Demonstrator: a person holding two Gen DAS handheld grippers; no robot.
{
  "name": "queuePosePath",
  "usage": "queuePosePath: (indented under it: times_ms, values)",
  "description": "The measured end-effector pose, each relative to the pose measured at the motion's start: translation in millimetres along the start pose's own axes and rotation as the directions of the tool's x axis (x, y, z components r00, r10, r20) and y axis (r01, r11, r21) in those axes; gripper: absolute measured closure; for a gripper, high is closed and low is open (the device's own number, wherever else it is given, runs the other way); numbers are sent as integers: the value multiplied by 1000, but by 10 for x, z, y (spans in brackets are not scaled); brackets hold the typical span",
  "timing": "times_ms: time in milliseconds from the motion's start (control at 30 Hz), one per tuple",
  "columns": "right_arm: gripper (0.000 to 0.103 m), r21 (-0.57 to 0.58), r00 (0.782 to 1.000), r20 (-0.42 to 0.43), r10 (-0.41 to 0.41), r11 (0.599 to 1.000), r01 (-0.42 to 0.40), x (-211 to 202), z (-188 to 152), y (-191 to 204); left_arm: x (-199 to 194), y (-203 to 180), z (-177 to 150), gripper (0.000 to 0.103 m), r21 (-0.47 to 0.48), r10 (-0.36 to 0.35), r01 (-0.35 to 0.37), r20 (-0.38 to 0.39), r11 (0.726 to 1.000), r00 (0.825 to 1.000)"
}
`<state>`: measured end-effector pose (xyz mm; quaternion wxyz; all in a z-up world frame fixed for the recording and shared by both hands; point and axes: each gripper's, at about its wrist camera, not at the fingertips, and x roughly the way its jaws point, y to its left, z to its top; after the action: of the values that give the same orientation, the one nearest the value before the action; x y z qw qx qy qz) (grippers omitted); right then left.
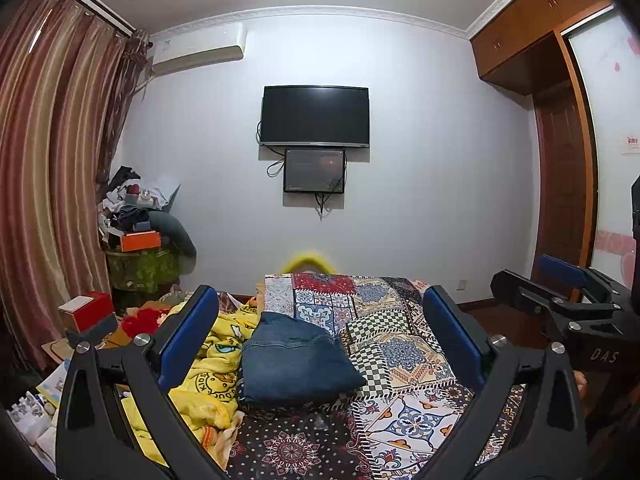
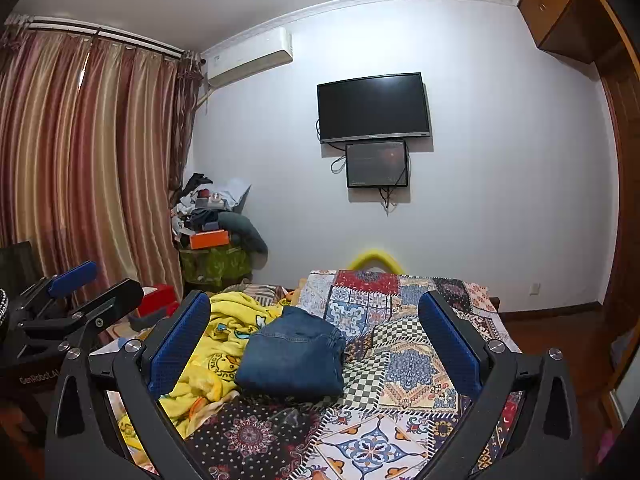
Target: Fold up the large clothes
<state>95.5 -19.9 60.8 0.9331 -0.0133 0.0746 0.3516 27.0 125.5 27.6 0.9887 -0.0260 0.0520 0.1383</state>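
Your left tool spread, empty | your right tool spread, empty | folded jeans lie on the bed dead ahead, between both tools' fingers, neither touching | neither hand clearly nearer.

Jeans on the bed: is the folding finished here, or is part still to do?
The jeans look done: a compact folded stack on the patchwork bedspread. Nothing is in hand; the left hand-held gripper and right hand-held gripper are open above the bed. The yellow blanket remains rumpled.
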Motion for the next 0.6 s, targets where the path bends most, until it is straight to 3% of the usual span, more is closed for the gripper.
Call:
queuePosePath:
  times_ms: [600]
  values:
    - [0, 8, 1000, -14, -5, 1000, 5, 20, -35, -25, 50, 53, -29, 1, 6, -37, 37, -23, 999, 999]
